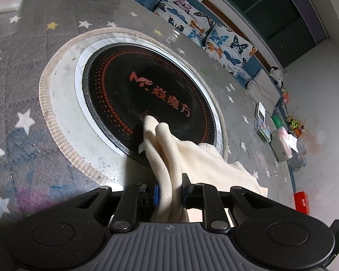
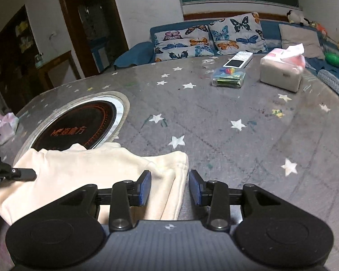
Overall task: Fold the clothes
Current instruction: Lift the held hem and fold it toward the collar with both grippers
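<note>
While the round table point(image 2: 214, 117) with its star-print cover carries a good deal of clutter at the far side, the task's thing lies at the near edge: a cream garment point(image 2: 83, 171), soft and fleecy, spread partly over the rim of the black induction hob point(image 2: 79, 126) set into the tabletop. From the right wrist view it already lies doubled, with layered edges stacked at its right side and a flat upper panel, so I judge at least one fold is in. It is not yet a neat, squared bundle (the left part is bunched and lifted), so more folding or smoothing seems to be left; how much, the pictures do not settle.

The left gripper point(image 1: 170, 189) has its fingers drawn in narrow and clamped on a rolled ridge of the cloth, which stands up between the pads and trails forward onto the hob. The right gripper point(image 2: 169, 187) has its fingers spread moderately, holding nothing; the left blue pad point(image 2: 145, 187) sits over the garment's folded right edge, while the other hangs above bare table.
</note>
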{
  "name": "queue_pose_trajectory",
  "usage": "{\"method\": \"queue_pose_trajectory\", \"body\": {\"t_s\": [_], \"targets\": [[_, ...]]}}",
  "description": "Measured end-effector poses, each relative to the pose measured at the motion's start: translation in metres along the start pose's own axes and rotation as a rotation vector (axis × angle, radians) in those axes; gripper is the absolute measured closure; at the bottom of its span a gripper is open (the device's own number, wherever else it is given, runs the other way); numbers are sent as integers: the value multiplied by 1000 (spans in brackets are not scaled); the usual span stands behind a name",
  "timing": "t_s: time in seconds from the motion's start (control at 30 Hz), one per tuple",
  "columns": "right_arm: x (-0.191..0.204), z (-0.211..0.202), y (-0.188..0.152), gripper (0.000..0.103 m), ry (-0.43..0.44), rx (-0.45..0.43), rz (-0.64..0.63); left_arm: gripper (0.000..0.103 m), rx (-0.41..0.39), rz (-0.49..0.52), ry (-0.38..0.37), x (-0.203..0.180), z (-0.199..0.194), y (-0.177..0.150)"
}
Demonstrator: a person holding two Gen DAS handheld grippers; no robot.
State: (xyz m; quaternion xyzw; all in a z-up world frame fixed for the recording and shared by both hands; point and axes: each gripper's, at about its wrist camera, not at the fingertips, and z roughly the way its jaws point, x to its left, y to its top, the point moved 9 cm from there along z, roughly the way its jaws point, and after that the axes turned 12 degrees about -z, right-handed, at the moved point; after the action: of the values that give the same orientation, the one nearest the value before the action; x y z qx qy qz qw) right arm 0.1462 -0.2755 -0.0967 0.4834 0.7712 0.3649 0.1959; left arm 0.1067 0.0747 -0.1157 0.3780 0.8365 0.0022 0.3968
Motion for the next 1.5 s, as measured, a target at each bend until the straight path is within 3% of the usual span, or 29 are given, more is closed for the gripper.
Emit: {"method": "queue_pose_trajectory", "body": {"t_s": [0.17, 0.4, 0.6, 0.87, 1.5], "targets": [[3, 2, 1, 67, 19, -6, -1, 83, -19, 55, 34, -5, 0, -2], [9, -4, 1, 91, 62, -26, 28, 83, -62, 174, 99, -15, -1, -7], [14, -23, 9, 93, 63, -83, 20, 85, -117, 294, 141, -29, -7, -15], [14, -54, 17, 93, 48, -145, 3, 86, -139, 360, 121, -52, -14, -22], [-60, -118, 13, 93, -111, -238, 77, 87, -116, 560, 35, -158, 15, -78]]}}
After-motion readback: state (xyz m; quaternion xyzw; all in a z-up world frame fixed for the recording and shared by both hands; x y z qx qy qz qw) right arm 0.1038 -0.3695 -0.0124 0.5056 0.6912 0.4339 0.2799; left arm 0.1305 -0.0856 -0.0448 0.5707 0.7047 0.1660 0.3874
